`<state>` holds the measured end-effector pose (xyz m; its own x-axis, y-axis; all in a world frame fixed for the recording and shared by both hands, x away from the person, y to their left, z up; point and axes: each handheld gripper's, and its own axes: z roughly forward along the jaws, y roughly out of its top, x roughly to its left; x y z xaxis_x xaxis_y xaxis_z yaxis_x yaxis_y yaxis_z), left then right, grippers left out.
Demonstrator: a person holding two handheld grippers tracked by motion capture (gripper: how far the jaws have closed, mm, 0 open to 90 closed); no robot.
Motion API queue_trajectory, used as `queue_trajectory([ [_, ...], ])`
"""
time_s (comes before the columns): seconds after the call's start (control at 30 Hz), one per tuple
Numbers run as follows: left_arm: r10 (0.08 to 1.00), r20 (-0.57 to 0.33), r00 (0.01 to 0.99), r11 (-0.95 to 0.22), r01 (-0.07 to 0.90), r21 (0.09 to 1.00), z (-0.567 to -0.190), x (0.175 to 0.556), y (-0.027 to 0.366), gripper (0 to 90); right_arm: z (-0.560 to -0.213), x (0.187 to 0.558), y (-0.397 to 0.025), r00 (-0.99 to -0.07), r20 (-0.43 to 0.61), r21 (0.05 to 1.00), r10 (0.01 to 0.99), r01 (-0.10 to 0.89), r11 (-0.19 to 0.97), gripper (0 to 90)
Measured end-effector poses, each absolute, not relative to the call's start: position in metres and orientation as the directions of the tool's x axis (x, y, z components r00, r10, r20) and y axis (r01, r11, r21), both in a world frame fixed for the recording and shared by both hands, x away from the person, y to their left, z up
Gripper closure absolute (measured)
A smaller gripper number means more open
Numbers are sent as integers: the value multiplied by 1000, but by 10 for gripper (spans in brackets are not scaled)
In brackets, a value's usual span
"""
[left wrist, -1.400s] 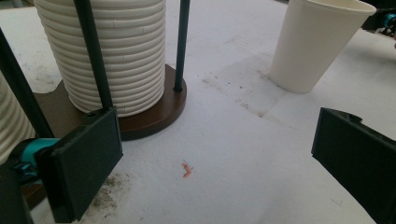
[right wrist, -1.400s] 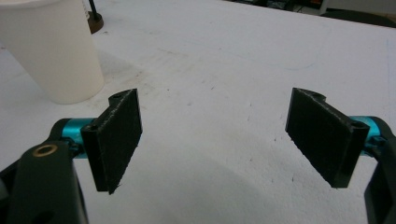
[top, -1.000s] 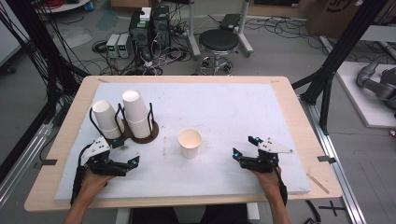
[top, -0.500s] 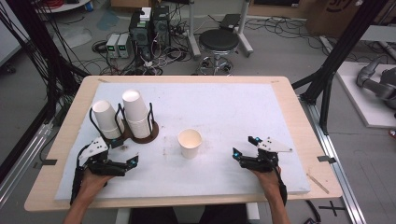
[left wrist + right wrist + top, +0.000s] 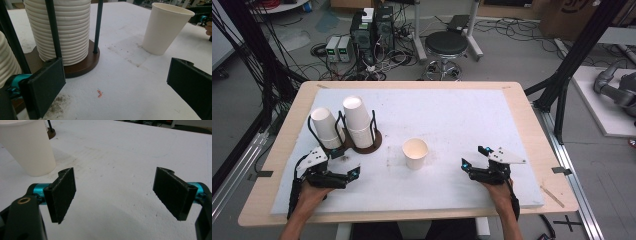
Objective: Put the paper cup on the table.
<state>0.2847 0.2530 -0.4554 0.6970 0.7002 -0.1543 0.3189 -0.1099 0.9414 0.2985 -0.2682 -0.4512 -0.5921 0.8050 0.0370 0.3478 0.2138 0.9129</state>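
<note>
No legible text, label, brand, number or sign found in any view. The cardboard box (image 5: 582, 12) at the far right of the floor carries a dark printed mark, cut off by the frame edge and too blurred to read. The paper cup (image 5: 415, 152) on the surface is plain white, with no print. The electronic units (image 5: 338, 48) on the floor show no readable lettering at this size.

Left gripper (image 5: 352, 173) and right gripper (image 5: 473, 157) rest low, jaws spread wide, hands behind
</note>
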Motion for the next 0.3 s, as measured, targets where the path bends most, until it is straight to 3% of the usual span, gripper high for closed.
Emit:
queue_trajectory([
  [0.3,691,-164,703,-117,334,935,-455,287,253,17,-451,297,-269,-594,44,918,804,342,202,191],
])
